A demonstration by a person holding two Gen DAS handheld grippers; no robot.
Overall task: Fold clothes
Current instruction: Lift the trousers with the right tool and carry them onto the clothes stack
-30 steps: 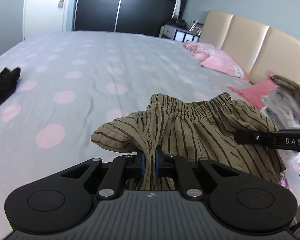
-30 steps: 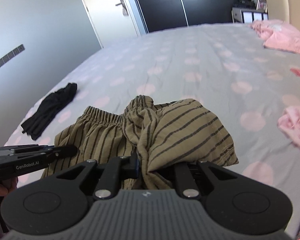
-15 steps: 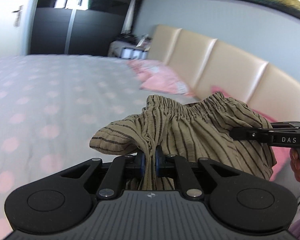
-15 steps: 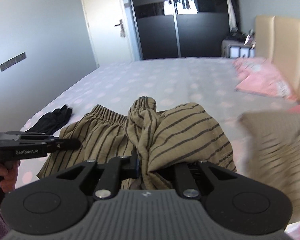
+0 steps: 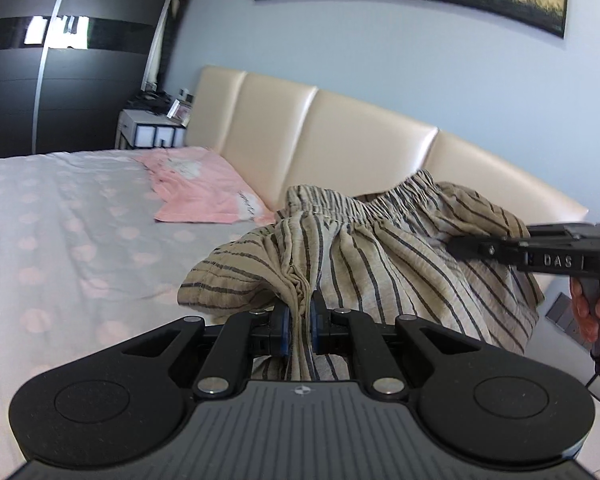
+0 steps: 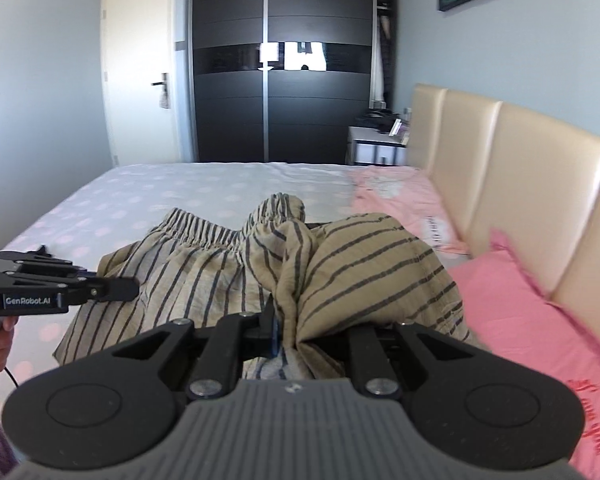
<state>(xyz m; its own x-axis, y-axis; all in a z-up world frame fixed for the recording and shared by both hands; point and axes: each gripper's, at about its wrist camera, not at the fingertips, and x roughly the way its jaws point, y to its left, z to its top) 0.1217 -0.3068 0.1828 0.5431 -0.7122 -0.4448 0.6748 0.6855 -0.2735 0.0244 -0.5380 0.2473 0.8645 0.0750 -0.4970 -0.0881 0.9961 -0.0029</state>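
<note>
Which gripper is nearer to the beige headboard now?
Right. The right gripper holds the striped shorts on the side toward the headboard; the left gripper holds them farther out.

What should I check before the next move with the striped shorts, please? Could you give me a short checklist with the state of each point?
1. Left gripper is closed on the striped shorts: ok, a fold of cloth is pinched between its pads.
2. Right gripper is closed on the shorts: ok, bunched fabric is clamped.
3. Elastic waistband spans between the two grippers: ok, but gathered, not taut.
4. Shorts hang flat without twist: not ok, cloth is bunched at the right gripper.
5. Free space on the polka-dot bedspread for laying down: ok.
6. Lower hem clear of the pink pillow: cannot tell.
</note>
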